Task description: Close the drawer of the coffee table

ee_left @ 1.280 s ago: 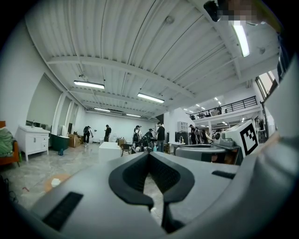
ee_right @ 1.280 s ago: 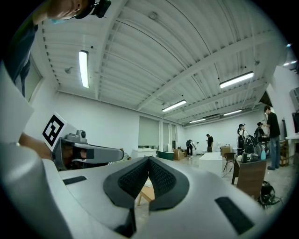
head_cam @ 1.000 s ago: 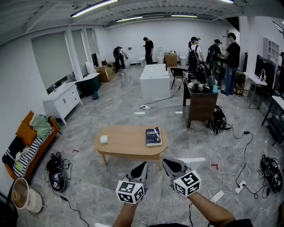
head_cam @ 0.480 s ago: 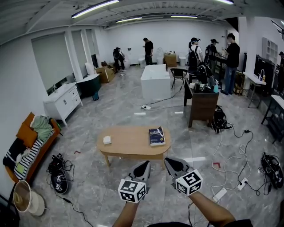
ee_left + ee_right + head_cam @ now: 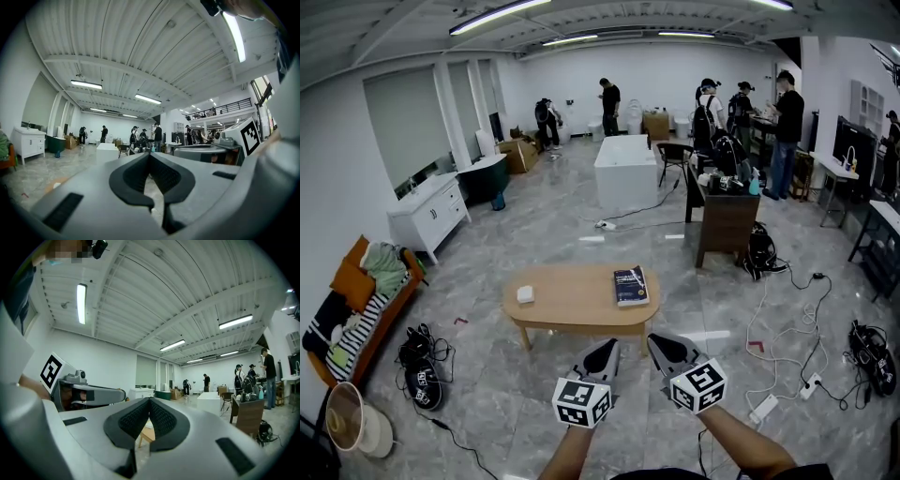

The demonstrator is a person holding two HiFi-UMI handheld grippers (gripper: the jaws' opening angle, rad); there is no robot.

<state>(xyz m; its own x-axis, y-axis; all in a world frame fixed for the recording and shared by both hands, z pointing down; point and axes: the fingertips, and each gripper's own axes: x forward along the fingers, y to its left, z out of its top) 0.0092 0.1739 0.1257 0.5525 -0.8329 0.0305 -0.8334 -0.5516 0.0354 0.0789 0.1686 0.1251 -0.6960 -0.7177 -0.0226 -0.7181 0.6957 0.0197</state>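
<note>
An oval light-wood coffee table [image 5: 572, 302] stands on the grey floor just ahead of me, with a dark book [image 5: 630, 285] and a small white object [image 5: 525, 294] on top. No drawer front shows from this side. My left gripper [image 5: 602, 349] and right gripper [image 5: 661, 343] hang side by side in the air short of the table's near edge. Both are shut with nothing between the jaws. In the left gripper view its jaws [image 5: 150, 154] meet at the tips. In the right gripper view the jaws [image 5: 150, 400] also meet, and a bit of the table [image 5: 145, 434] shows below them.
White cables and a power strip [image 5: 761, 411] lie on the floor to the right. A black bag [image 5: 420, 373] lies left of the table, with an orange sofa [image 5: 356, 300] piled with clothes further left. A dark wooden desk [image 5: 727, 220], a white tub [image 5: 626, 169] and several people stand beyond.
The view has shifted slightly, so the table sits a little more to the right. Both grippers stay shut and have barely moved.
</note>
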